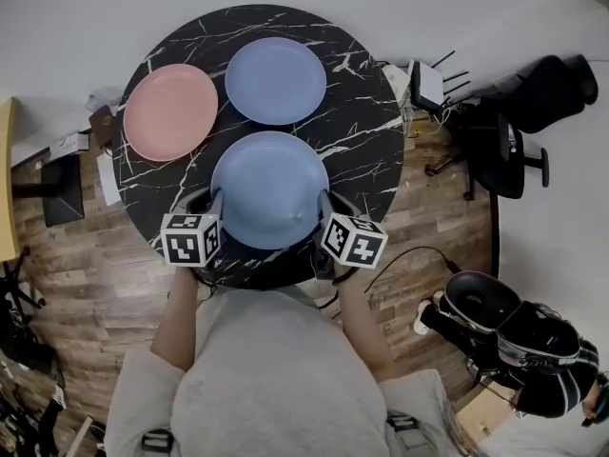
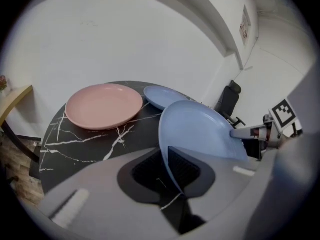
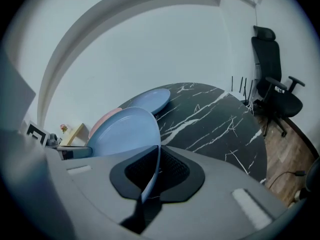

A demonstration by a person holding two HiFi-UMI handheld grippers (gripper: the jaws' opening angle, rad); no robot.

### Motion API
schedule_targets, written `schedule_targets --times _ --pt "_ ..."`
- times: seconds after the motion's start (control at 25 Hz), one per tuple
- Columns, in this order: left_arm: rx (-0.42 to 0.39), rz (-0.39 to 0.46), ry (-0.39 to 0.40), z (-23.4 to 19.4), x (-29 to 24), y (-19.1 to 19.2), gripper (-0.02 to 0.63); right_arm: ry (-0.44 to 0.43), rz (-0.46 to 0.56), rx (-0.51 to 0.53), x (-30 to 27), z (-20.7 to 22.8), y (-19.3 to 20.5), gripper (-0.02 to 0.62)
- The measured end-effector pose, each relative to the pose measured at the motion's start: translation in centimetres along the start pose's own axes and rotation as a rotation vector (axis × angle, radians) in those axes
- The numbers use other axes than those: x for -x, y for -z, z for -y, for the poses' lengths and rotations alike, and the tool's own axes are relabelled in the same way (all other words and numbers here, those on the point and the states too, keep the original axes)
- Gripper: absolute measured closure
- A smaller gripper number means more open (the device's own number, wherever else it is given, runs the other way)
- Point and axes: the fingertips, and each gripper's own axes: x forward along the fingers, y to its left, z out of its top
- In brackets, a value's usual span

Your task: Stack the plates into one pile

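On the brown wood-plank floor [image 1: 86,284] stands a round black table [image 1: 362,141] with white marble veining, and a person in a grey top leans over its near edge. To the table's right, on the floor, sits a black office chair [image 1: 495,141].

Three plates are on or over the tabletop. A light-blue round plate [image 1: 270,188] is at the near edge, held from both sides. A pale-pink round plate [image 1: 170,111] lies flat at the far left. A second light-blue round plate [image 1: 276,80] lies flat at the far middle, just beside the pink one and apart from the held plate.

The left gripper [image 1: 217,203] is clamped on the held plate's left rim; in the left gripper view the rim runs between the two black ribbed pads [image 2: 187,166], and the plate tilts up from them. The right gripper [image 1: 326,203] grasps the opposite rim the same way, the thin blue edge pinched between its pads [image 3: 172,166].

Beyond the table's right edge stands a small white router [image 1: 428,84] with black antennas.
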Motion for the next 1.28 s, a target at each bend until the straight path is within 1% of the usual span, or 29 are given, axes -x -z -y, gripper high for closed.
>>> schedule_targets --times 0.08,0.2,0.4,0.6,0.84,1.0,1.16,1.28 --pt "0.0 0.02 -0.007 -0.4 0.5 -1.1 0.5 -0.01 0.013 0.009 -0.2 -0.7 -1.1 0.578" --pt "0.024 0.04 -0.014 -1.2 1.3 -2.2 0.501 -0.024 0.016 0.032 -0.7 -1.9 -2.4 0.578" --pt "0.044 0.114 -0.054 -3.2 3.0 -4.2 0.502 -0.064 0.047 0.075 -1.5 -4.9 -5.1 0.578" --pt "0.096 0.185 -0.075 -5.7 4.7 -6.3 0.501 -0.114 0.068 0.14 -2.9 -8.5 -8.1 0.58" --pt "0.12 0.265 -0.124 -9.2 7.2 -8.8 0.5 -0.18 0.095 0.225 -4.4 -13.6 -11.3 0.578" --pt "0.15 0.298 -0.168 -11.1 8.5 -9.2 0.499 -0.22 0.089 0.279 -5.5 -16.4 -12.5 0.578" --pt "0.184 0.312 -0.215 -12.7 9.4 -9.0 0.497 -0.265 0.063 0.318 -7.1 -18.5 -13.0 0.578" --pt "0.219 0.323 -0.235 -13.9 9.8 -9.0 0.497 -0.295 0.044 0.35 -8.1 -20.0 -13.3 0.578"
